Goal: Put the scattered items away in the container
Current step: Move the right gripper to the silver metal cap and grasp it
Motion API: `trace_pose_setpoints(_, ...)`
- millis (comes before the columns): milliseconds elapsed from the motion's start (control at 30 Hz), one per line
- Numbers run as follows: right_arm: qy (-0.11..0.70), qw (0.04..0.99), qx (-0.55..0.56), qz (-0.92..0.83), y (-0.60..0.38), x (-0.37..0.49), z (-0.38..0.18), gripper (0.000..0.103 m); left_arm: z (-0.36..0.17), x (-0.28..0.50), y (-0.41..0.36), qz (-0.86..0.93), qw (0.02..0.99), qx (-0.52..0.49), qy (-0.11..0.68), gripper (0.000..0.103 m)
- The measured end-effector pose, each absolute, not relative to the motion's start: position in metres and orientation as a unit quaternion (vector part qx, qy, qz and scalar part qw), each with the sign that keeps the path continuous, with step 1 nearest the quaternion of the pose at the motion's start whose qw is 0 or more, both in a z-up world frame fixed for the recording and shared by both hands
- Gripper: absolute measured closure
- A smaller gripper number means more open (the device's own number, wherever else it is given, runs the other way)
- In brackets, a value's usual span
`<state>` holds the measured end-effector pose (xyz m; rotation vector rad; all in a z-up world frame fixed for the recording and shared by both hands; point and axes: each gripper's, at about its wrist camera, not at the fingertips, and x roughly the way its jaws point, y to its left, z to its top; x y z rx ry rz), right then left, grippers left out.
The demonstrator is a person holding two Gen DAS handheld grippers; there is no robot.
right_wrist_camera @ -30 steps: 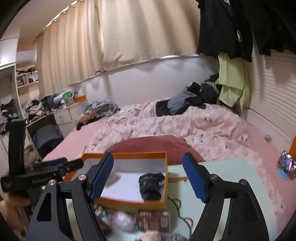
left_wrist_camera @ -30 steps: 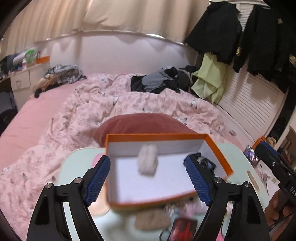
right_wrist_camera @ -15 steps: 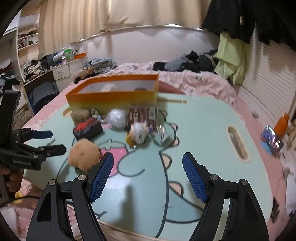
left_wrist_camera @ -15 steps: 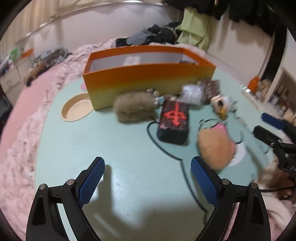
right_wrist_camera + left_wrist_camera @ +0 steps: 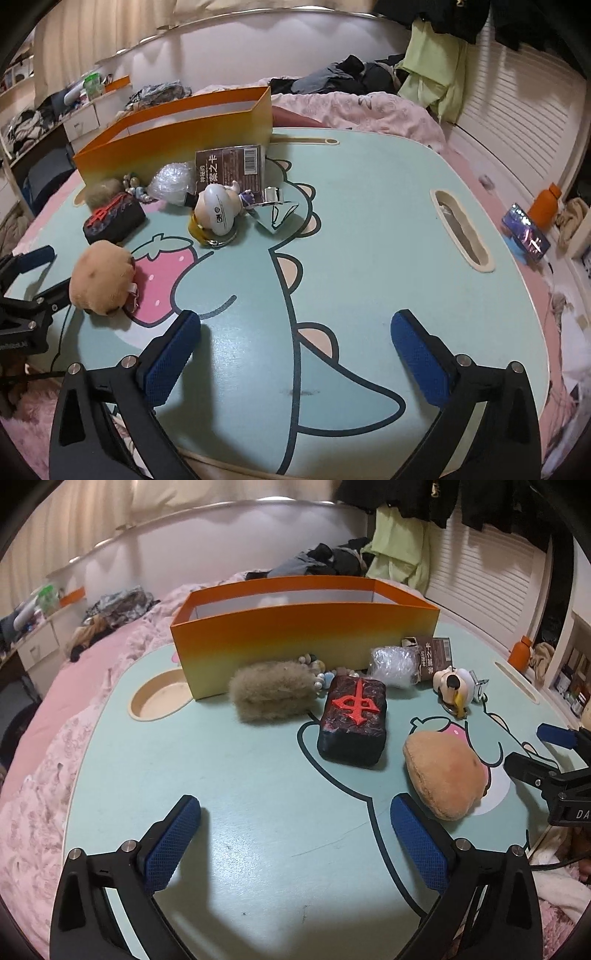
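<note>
An orange box [image 5: 303, 627] stands at the back of the mint table [image 5: 221, 830]; it also shows in the right wrist view [image 5: 177, 129]. In front of it lie a grey furry pouch [image 5: 271, 690], a black block with a red sign [image 5: 352, 718], a tan plush [image 5: 443, 775], a clear plastic ball [image 5: 393, 662], a brown card pack [image 5: 434, 657] and a duck figure keychain [image 5: 454, 686]. My left gripper [image 5: 295, 842] is open and empty, low over the table's near side. My right gripper [image 5: 295, 354] is open and empty, right of the tan plush [image 5: 101, 278].
A round cup recess [image 5: 159, 701] sits left of the box. A slot [image 5: 461, 232] is cut near the table's right edge. A bed with a pink quilt [image 5: 122, 635] lies behind. An orange bottle [image 5: 545, 205] stands on the floor at right.
Both grippers have pulled back from above the box and dropped low near the table's front edge. The scattered items now lie ahead of them. Both stay open.
</note>
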<state>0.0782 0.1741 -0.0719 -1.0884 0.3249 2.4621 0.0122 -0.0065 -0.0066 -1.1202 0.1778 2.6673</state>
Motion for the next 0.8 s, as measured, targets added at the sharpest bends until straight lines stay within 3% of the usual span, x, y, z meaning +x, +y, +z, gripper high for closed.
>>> trace_pose_setpoints(800,0.123,0.213,-0.387,0.889,0.1759,0.0794,-0.0704,0.0,-0.0084,0.0107,-0.0065,0.916,0.111,-0.381,0.053,0.0)
